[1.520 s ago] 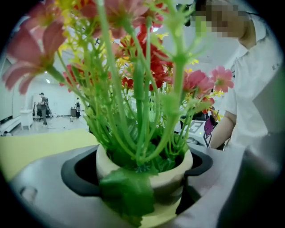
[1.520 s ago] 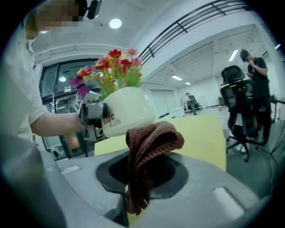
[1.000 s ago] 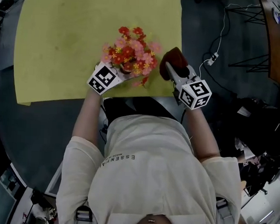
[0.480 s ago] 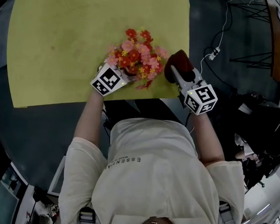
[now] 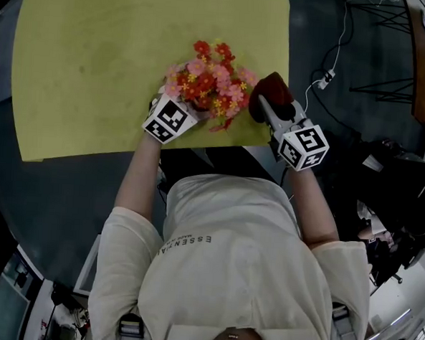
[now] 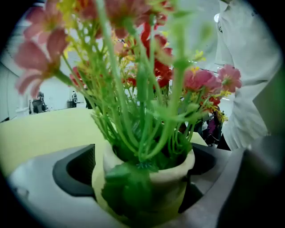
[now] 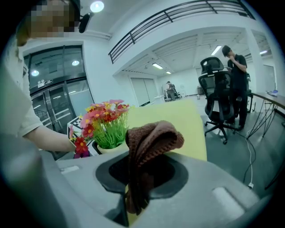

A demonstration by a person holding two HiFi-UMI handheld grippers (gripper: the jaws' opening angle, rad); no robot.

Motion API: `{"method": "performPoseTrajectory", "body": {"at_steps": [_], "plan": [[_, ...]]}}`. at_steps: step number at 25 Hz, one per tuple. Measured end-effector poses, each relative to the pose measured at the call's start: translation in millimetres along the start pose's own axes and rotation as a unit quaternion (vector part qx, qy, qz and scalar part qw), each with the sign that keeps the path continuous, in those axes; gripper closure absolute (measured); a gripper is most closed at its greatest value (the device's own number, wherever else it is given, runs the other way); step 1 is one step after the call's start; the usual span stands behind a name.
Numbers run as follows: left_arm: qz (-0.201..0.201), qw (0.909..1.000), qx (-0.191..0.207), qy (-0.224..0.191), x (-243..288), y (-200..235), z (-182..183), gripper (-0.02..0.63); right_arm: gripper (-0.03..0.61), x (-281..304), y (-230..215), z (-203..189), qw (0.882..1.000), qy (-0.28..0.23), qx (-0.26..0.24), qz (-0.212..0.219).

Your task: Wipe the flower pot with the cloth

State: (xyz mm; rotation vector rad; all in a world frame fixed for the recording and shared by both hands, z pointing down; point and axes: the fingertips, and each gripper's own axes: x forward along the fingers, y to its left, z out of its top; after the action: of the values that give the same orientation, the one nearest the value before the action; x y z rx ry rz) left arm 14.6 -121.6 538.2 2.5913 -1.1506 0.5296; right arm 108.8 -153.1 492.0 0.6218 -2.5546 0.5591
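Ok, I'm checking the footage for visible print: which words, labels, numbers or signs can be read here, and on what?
"ESSENTIA...": printed on the person's white T-shirt, upside down in the head view; the smaller line beside it is too small to read.
Small sign on the glass doors: too small to read.
Nothing else is legible.

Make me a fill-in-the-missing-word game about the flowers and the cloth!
1. The right gripper is shut on a brown ____.
2. The table under the flower pot is ____.
3. The pink and red flowers have ____ stems.

Missing words: cloth, yellow, green.
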Motion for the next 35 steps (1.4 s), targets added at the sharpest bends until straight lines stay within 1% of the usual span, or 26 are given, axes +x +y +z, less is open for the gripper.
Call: {"method": "performPoseTrajectory", "body": {"at_steps": [4,7,9,11,13,15,17,18,19,21,22,24,27,28,29,31,35], "plan": [[0.046,0.9989,0.008,0.003,-16.0,1.2,-9.6,-0.017,0.517,-4.2,-1.4,6.5,1.000,-0.013,0.002,-0.002],[0.074,0.9971,-0.010,-0.011,-39.0,-5.1,-11.7,-0.017,0.517,-8.7,0.4,12.7,1.000,-0.024,0.004,-0.001],[0.110,0.9929,-0.031,-0.032,-59.3,-6.4,-9.3,-0.015,0.517,-12.2,1.7,15.7,0.999,-0.031,0.005,0.002],[0.159,0.9839,-0.056,-0.059,-82.7,-4.2,-3.8,0.006,0.517,-15.2,3.7,16.8,0.999,-0.036,0.004,0.006],[0.210,0.9715,-0.066,-0.087,-106.5,-1.8,7.6,0.115,0.517,-16.7,6.3,16.0,0.999,-0.038,0.002,0.011],[0.261,0.9572,-0.053,-0.113,-128.0,-1.2,24.9,0.218,0.517,-18.0,10.0,13.7,0.999,-0.040,0.001,0.018],[0.301,0.9422,-0.042,-0.140,-147.2,-3.9,45.2,0.276,0.517,-21.8,16.1,11.6,0.999,-0.042,-0.001,0.025],[0.319,0.9350,-0.040,-0.150,-156.1,-6.1,56.1,0.319,0.517,-24.8,19.6,11.5,0.999,-0.043,-0.005,0.029],[0.337,0.9279,-0.039,-0.154,-164.4,-8.1,67.0,0.367,0.517,-27.9,23.1,12.5,0.998,-0.045,-0.011,0.032],[0.369,0.9151,-0.036,-0.159,-178.4,-11.9,83.9,0.428,0.517,-32.7,30.1,16.6,0.998,-0.052,-0.024,0.035],[0.378,0.9108,-0.032,-0.163,-183.7,-15.0,89.3,0.451,0.517,-34.3,34.3,18.3,0.997,-0.056,-0.030,0.033],[0.386,0.9059,-0.028,-0.173,-192.3,-23.5,93.4,0.494,0.517,-37.4,44.7,18.8,0.997,-0.063,-0.042,0.024],[0.398,0.8992,-0.038,-0.179,-203.3,-32.7,91.5,0.555,0.517,-42.1,59.7,17.9,0.995,-0.077,-0.069,0.006],[0.400,0.8977,-0.042,-0.181,-206.2,-36.1,91.2,0.587,0.517,-44.6,63.9,17.1,0.994,-0.082,-0.075,0.000],[0.400,0.8969,-0.045,-0.183,-209.3,-41.5,91.6,0.602,0.517,-48.3,68.2,15.2,0.993,-0.085,-0.078,-0.006],[0.398,0.8975,-0.051,-0.184,-217.1,-58.0,94.9,0.603,0.517,-59.1,77.5,8.2,0.993,-0.087,-0.076,-0.020],[0.381,0.9048,-0.046,-0.184,-232.1,-100.2,102.0,0.603,0.517,-87.8,102.5,-8.9,0.993,-0.088,-0.063,-0.046]]}}
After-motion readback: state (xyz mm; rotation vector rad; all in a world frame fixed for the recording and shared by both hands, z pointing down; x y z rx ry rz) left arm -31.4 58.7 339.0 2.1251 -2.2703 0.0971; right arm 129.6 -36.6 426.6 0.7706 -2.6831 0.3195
